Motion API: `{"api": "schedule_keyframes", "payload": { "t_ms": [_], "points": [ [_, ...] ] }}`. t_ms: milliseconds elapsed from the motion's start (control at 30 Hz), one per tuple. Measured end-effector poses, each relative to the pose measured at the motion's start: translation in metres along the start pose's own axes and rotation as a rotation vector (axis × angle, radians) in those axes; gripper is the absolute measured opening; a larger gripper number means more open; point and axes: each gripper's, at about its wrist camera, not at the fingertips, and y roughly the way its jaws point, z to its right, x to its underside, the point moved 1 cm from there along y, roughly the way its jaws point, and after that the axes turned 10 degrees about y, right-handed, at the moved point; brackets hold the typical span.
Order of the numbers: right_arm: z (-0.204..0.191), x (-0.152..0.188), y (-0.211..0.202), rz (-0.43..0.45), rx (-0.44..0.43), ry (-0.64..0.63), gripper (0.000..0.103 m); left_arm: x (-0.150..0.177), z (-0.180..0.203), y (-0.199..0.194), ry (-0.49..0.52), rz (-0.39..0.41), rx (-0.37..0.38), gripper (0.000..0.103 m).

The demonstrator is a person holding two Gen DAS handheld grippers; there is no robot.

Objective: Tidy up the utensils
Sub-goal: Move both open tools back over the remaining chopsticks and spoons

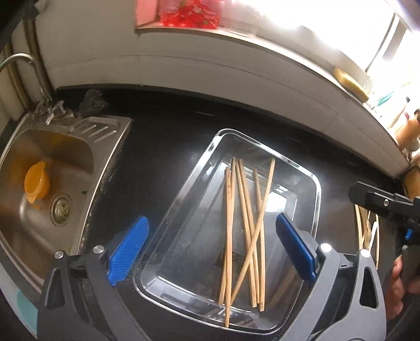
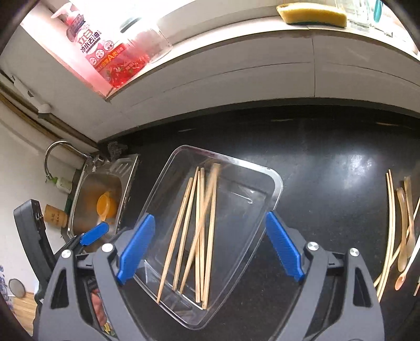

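Chopsticks (image 2: 199, 230) in clear tray (image 2: 273, 183), btwn wide-spread right gripper (image 2: 210, 249) fingers.

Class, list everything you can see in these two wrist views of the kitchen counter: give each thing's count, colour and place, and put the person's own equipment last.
clear tray: one, transparent, on the black counter right of the sink
chopsticks in tray: about seven, light wood, lying crossed inside the tray
loose utensils: several pale chopsticks and spoons, on the counter at far right
sink: one, steel, left of the counter
orange cup: one, in the sink
faucet: one, metal, behind the sink
detergent bottle: one, pink-red, on the sill
sponge: one, yellow, on the sill
left gripper: blue pads, open, above the tray
right gripper: blue pads, open, above the tray
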Motion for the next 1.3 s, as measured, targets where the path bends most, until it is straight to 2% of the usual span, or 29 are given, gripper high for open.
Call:
{"api": "schedule_keyframes", "payload": {
  "t_ms": [400, 700, 867, 1067, 1200, 1300],
  "points": [
    [0.0, 0.008, -0.019, 0.015, -0.026, -0.019, 0.084, 0.007, 0.008, -0.013, 0.001, 0.021, -0.012, 0.095],
    [0.037, 0.014, -0.066, 0.065, -0.037, -0.016, 0.084, 0.015, 0.066, -0.027, 0.058, 0.045, -0.011, 0.095],
    [0.095, 0.022, -0.117, 0.131, 0.02, -0.016, 0.084, 0.024, 0.131, -0.033, 0.122, 0.068, 0.013, 0.095],
    [0.196, 0.04, -0.19, 0.222, 0.162, 0.0, 0.084, 0.047, 0.237, -0.023, 0.223, 0.053, 0.083, 0.095],
    [0.269, 0.061, -0.226, 0.246, 0.247, 0.049, 0.084, 0.071, 0.296, -0.011, 0.313, 0.02, 0.084, 0.095],
    [0.307, 0.074, -0.24, 0.239, 0.266, 0.091, 0.084, 0.09, 0.325, -0.006, 0.366, 0.009, 0.077, 0.095]
  ]
}}
